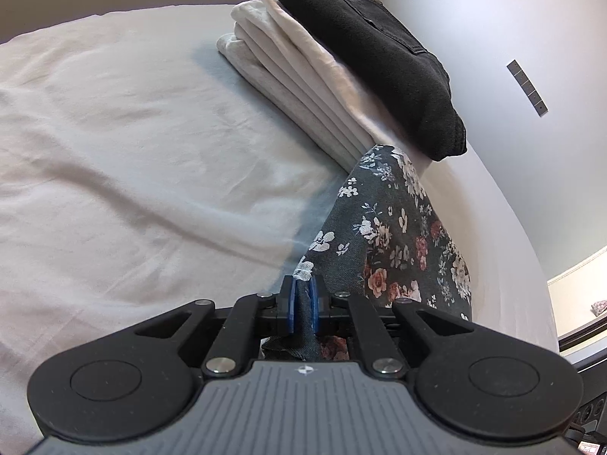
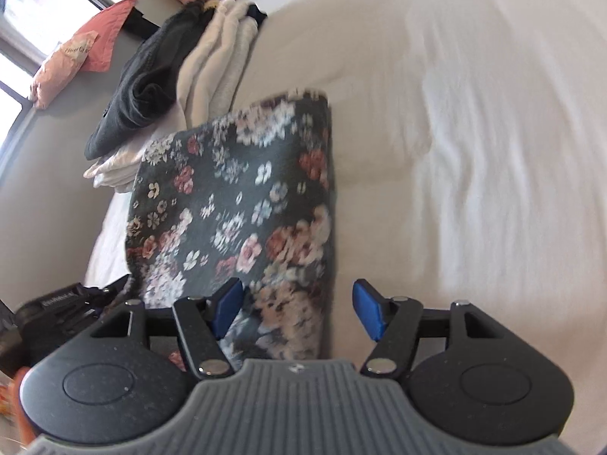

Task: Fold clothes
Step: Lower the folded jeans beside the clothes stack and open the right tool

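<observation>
The left gripper (image 1: pixel 302 305) has its blue fingers (image 1: pixel 290 303) pressed nearly together on a pinched fold of the floral garment (image 1: pixel 394 227), a dark grey cloth printed with white and pink flowers. From the pinch the cloth runs up and away to the right, towards the stack of folded clothes.

The right gripper (image 2: pixel 297 313) stands with its fingers (image 2: pixel 367 313) well apart and nothing clamped. The near edge of the floral garment (image 2: pixel 242 197) lies below and between them, closer to the left pad; whether that pad brushes the cloth is hard to tell, since this view is smeared by motion. The garment reads here as a folded, roughly rectangular panel lying on the bed, its right edge straight.

Beyond the garment sits the stack: several folded white pieces (image 1: pixel 303 87) with a folded black garment (image 1: pixel 379 57) on top, near the bed's edge. The floral cloth's far corner reaches the foot of the stack.

The white bedsheet (image 1: pixel 132 151) spreads wrinkled to the other side. In the right wrist view a pink pillow (image 2: pixel 64 64) lies by the window beyond the stack.
</observation>
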### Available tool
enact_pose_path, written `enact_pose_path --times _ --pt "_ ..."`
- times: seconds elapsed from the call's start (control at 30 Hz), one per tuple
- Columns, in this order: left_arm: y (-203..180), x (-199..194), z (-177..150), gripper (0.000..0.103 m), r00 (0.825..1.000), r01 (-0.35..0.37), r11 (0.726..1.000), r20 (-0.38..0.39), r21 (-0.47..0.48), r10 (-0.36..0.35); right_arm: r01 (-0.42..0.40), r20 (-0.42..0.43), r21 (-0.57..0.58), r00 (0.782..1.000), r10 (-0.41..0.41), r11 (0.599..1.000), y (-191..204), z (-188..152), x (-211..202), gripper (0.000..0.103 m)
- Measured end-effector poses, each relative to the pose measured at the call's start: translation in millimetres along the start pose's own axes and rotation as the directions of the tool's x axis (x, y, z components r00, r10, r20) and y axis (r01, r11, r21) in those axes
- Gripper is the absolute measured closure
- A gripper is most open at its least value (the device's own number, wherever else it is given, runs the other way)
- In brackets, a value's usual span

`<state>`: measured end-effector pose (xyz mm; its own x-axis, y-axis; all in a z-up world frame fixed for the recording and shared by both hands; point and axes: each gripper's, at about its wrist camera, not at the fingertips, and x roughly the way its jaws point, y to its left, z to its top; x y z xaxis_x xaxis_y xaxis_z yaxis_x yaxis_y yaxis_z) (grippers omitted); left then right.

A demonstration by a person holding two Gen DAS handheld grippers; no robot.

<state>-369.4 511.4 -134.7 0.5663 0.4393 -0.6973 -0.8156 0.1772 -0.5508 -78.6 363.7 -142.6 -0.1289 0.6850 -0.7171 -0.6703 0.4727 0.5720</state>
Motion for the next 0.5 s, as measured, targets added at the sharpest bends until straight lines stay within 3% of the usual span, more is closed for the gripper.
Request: enact_pose_path --times 0.07,0.1,0.17,0.27,0.37,0.5 --pt "-1.8 1.1 -0.3 0.094 1.0 -0.01 1.0 -0.001 0.01 0.01 -0.03 -0.015 0.036 0.999 0.031 0.999 -2.7 -2.4 6.5 0.035" --pt "-1.6 1.8 -0.5 0.094 1.0 -0.013 1.0 -0.002 0.011 0.013 -0.044 -0.013 0.039 0.999 0.044 0.998 -1.8 -3.2 7.6 0.041" --pt "-0.4 2.7 -0.5 0.094 1.0 -0.013 1.0 -0.004 0.007 0.013 -0.048 -0.001 0.043 0.999 0.048 0.998 -0.3 -3.9 6.6 0.067" --pt "1.3 2.6 -0.5 0.094 1.0 0.003 1.0 -0.012 -0.008 -0.003 -0.089 0.039 0.053 0.995 0.086 0.995 -4.2 -2.6 -5.8 0.085" --pt "-2.4 3.9 -2.6 0.094 0.999 0.03 1.0 -0.04 0.006 -0.029 -0.127 0.095 0.065 0.988 0.121 0.99 -6.0 0.0 -27.0 0.089" --pt "-21.8 12.7 -12.3 0.094 0.989 0.088 0.992 -0.125 0.094 -0.076 -0.085 0.131 0.076 0.989 0.075 0.993 -20.0 2.6 -55.0 0.09"
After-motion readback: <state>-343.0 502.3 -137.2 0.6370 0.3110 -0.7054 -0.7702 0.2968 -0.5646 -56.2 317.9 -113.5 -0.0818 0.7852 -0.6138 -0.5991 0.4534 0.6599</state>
